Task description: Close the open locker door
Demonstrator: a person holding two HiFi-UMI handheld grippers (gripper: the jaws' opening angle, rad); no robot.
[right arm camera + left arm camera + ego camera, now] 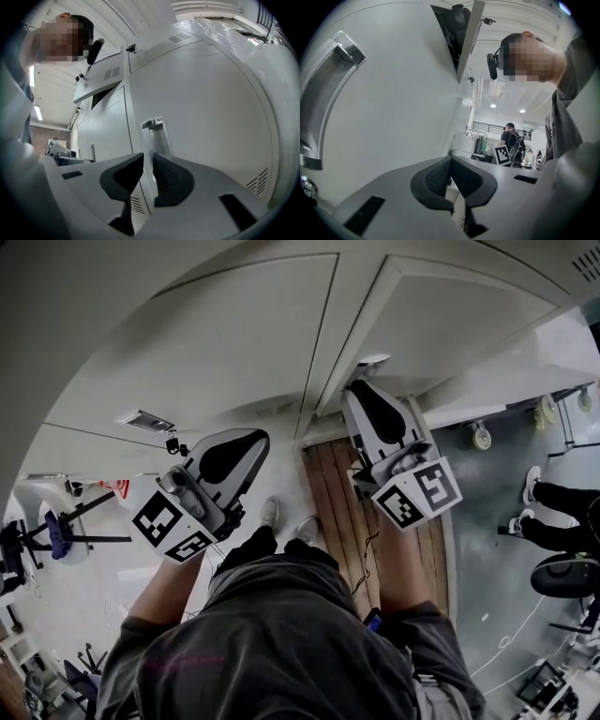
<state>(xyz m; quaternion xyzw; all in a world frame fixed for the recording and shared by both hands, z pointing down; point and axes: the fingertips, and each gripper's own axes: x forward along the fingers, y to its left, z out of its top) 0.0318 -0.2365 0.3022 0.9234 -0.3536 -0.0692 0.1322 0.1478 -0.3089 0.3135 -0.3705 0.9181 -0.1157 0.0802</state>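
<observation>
A small upper locker door [97, 91] stands ajar with a dark gap under it. In the left gripper view its edge [468, 42] juts out above a dark inside. My right gripper [148, 158] points level at the left edge of a tall white door [211, 103], just below that door's metal handle [153, 133]. A narrow gap shows between its jaws, with the door's edge in line with it. From above, the right gripper [362, 390] reaches the seam between two doors. My left gripper [450, 162] is shut on nothing, close to a white door with a bar handle [323, 93]. It also shows in the head view [251, 439].
A strip of wooden floor [337, 512] lies under my right arm, next to my feet [270, 513]. A seated person's legs [553, 507], a chair [562, 573] and caster wheels [481, 435] are at the right. Stands and clutter [56, 521] fill the left. Another person [511, 140] stands far behind.
</observation>
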